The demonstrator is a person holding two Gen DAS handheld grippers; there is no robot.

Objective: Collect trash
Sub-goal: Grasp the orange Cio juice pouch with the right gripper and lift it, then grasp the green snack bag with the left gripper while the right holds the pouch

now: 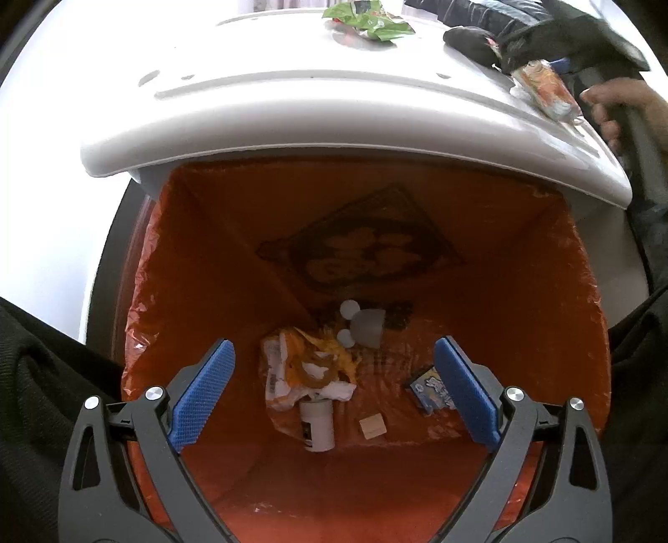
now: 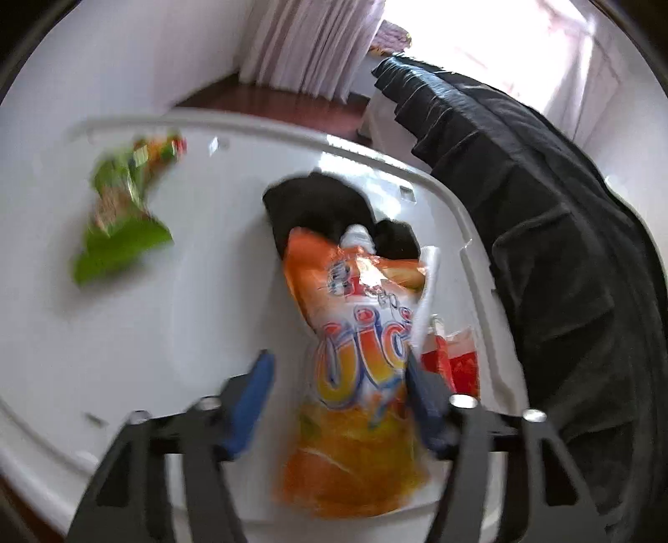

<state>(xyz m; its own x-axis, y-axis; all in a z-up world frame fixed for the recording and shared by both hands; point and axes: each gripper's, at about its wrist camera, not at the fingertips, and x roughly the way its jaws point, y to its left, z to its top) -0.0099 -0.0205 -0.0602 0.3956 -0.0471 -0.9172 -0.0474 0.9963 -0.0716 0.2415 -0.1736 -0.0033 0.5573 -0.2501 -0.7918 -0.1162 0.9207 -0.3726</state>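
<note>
My left gripper (image 1: 334,384) is open and empty above a bin lined with an orange bag (image 1: 522,292). Trash lies at the bottom: a yellow wrapper (image 1: 300,367), a white bottle (image 1: 317,426), a blue packet (image 1: 430,390). My right gripper (image 2: 338,401) is over the white table (image 2: 188,313), its blue pads on either side of an orange juice pouch (image 2: 359,334); the right pad touches it, the left pad stands apart. The pouch also shows in the left wrist view (image 1: 547,90). A green wrapper (image 2: 121,209) lies further left on the table, and shows in the left wrist view too (image 1: 367,21).
A black cloth (image 2: 330,209) lies behind the pouch. A red item (image 2: 455,359) lies right of it. A dark jacket (image 2: 563,250) hangs at the table's right edge. The white table edge (image 1: 334,125) overhangs the bin's far side.
</note>
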